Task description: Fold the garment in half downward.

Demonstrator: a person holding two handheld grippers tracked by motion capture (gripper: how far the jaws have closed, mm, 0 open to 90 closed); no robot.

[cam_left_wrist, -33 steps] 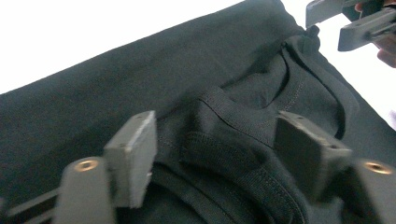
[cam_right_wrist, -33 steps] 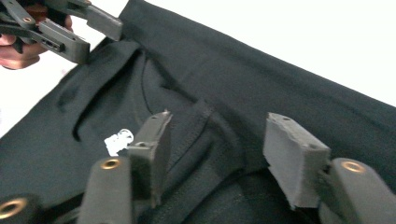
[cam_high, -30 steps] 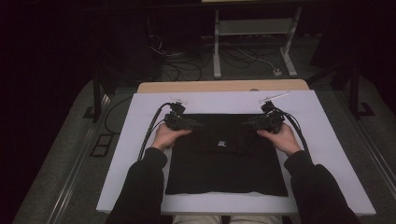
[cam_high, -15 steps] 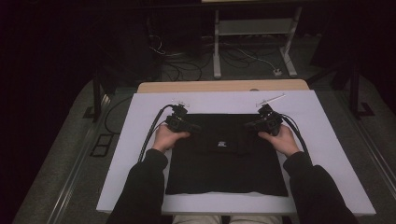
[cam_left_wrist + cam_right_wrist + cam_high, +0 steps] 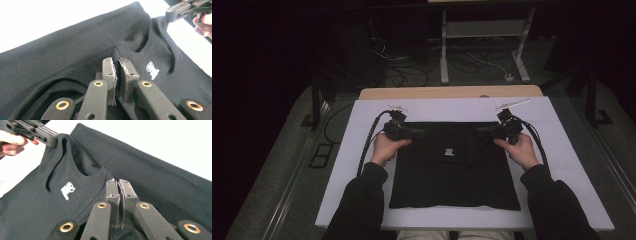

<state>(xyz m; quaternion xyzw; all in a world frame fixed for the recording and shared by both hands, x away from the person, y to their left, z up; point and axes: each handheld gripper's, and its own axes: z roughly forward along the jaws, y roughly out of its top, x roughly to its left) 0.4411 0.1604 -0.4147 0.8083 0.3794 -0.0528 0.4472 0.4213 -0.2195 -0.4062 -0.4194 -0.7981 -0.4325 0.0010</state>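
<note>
Both grippers, left gripper [image 5: 417,133] and right gripper [image 5: 482,132], clamp black shirt [image 5: 452,170] top edge; white table [image 5: 572,165] margins flank.

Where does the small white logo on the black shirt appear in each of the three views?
High view: the white logo sits near the middle of the black shirt, between the two grippers.
Left gripper view: the logo lies right of centre, beside the jaws, under the collar.
Right gripper view: the logo lies left of centre, below the collar.
Shared landmark: the ribbed collar, just above the logo.
</note>
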